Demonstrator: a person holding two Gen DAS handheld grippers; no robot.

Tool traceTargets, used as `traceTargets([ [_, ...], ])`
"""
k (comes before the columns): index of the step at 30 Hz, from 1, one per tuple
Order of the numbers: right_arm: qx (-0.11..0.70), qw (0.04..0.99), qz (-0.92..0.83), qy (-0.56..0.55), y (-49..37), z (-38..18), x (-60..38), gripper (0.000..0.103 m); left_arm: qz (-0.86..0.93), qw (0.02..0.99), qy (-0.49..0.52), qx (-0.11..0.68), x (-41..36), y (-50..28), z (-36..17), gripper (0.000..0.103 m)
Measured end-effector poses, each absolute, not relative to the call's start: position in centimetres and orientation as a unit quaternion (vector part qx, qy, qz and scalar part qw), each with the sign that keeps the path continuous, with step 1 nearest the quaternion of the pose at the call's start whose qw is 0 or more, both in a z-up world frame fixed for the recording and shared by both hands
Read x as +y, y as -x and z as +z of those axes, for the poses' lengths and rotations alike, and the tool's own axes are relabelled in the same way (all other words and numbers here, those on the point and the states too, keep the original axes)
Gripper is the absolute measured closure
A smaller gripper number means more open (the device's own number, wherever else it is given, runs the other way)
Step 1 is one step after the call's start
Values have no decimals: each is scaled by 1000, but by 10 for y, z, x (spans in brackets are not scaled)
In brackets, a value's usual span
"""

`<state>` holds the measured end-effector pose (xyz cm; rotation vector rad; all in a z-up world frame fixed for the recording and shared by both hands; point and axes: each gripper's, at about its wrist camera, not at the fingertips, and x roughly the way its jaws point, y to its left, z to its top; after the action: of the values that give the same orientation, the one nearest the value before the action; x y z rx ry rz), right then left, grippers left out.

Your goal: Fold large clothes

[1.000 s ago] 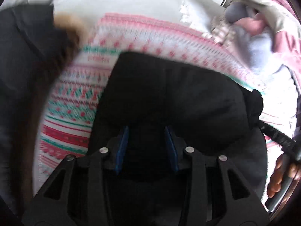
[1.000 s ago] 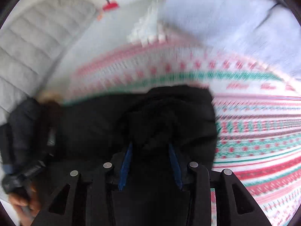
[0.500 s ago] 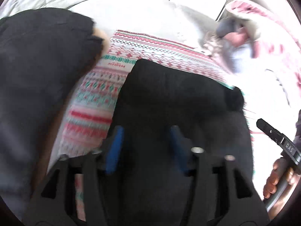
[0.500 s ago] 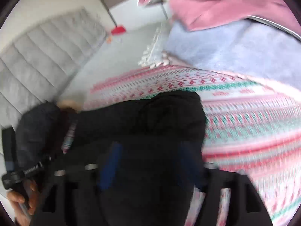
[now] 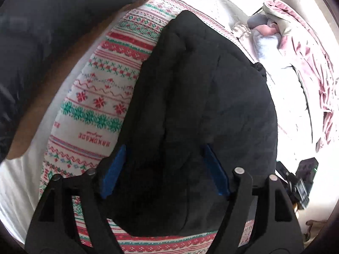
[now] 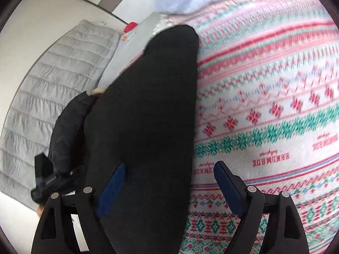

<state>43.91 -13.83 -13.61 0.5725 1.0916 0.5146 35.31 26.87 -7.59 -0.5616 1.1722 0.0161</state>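
**Now both grippers let go over the black garment**

Printed on the white bands of the patterned blanket [image 5: 95, 110] is a repeated word in red capitals; it appears upside down and mirrored in both wrist views and seems to read "HANDMADE", with a small cursive line beside it too fine to make out. The same lettering shows several times along one band in the right wrist view [image 6: 273, 158]. On the dark body of the other gripper seen at the left edge of that view there is small white lettering, too blurred to read.

The black garment [image 5: 201, 110] lies on the blanket as a thick, folded bundle. In the left wrist view its long axis runs from between the fingers up and away toward the top of the picture, narrowing to a rounded end. In the right wrist view the black garment [image 6: 148, 116] likewise stretches away from the camera, its far tip near the blanket's edge.

The left gripper [image 5: 165, 169] has its jaws opening; the blue pads stand either side of the cloth without pinching it. The right gripper [image 6: 169, 187] is opening too, its left pad over the garment, its right pad over bare blanket, gripping nothing.

A dark padded coat [image 5: 42, 31] lies at upper left, and pink bedding [image 5: 305, 59] at right.
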Motion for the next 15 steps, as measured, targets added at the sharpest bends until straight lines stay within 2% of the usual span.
traceTargets([
  [5, 501, 779, 258, -277, -432, -137, -145, 16, -9, 807, 240, 539, 263, -343, -88, 13],
  [15, 500, 763, 273, -305, -424, -148, -143, 16, -7, 804, 251, 540, 264, -344, -100, 5],
])
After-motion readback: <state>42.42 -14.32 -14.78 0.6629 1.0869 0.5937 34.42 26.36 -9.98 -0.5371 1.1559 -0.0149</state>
